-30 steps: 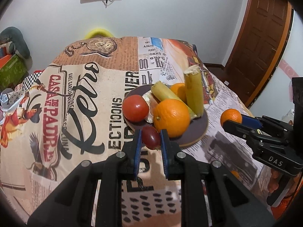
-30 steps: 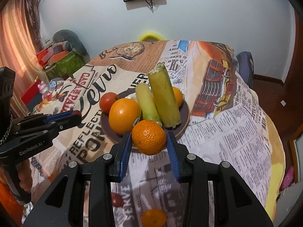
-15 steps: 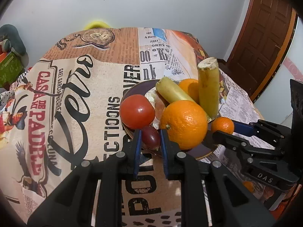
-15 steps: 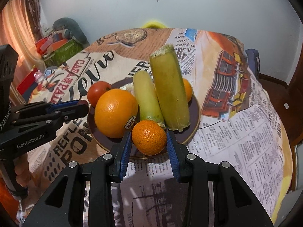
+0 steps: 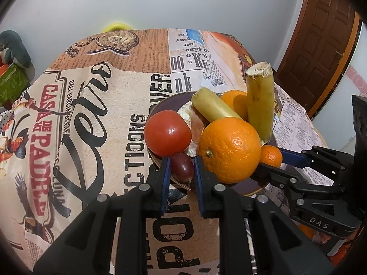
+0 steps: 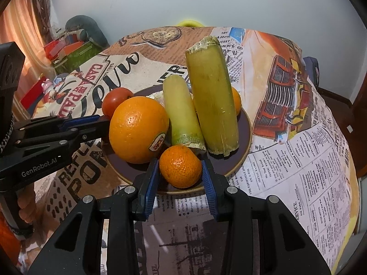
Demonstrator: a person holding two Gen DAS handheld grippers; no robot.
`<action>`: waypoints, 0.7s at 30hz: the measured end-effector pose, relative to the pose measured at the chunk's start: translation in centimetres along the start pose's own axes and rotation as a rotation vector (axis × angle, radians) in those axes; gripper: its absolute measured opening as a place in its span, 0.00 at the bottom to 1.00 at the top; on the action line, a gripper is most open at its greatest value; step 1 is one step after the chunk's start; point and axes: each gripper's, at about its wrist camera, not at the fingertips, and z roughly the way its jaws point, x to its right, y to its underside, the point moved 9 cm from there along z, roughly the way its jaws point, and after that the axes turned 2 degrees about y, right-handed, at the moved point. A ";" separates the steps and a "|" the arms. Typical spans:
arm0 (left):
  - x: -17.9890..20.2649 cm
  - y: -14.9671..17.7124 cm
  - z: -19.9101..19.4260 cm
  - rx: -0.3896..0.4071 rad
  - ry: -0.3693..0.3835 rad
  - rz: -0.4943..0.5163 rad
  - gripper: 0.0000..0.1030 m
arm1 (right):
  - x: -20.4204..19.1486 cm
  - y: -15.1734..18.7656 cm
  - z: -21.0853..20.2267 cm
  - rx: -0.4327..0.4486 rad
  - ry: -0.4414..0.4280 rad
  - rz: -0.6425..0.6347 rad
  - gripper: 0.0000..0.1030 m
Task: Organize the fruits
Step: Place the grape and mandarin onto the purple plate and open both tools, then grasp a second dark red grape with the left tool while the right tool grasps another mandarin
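A dark plate (image 6: 243, 137) on the printed tablecloth holds a big orange (image 6: 138, 129), a red tomato (image 5: 167, 133), two yellow-green cane pieces (image 6: 212, 96) and a second orange behind them. My left gripper (image 5: 182, 168) is shut on a dark red grape (image 5: 182, 166) at the plate's near rim, just below the tomato. My right gripper (image 6: 181, 169) is shut on a small mandarin (image 6: 180, 166) over the plate's front edge, beside the big orange. Each gripper also shows from the side in the other's view: left gripper (image 6: 103, 120), right gripper (image 5: 273, 160).
The tablecloth (image 5: 96, 119) drops off at the table's edges. A wooden door (image 5: 325, 41) stands at the right. Boxes and clutter (image 6: 68, 52) sit beyond the table at the left. A person's hand (image 6: 25, 204) holds the left gripper's handle.
Both grippers have sunk and come forward with their fruit, from short of the plate to its near rim. The plate and its fruit look larger and closer.
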 end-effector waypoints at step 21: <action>2.1 -1.0 -9.1 0.115 -0.018 0.019 0.39 | 0.0 -1.1 -8.0 0.119 0.038 0.014 0.44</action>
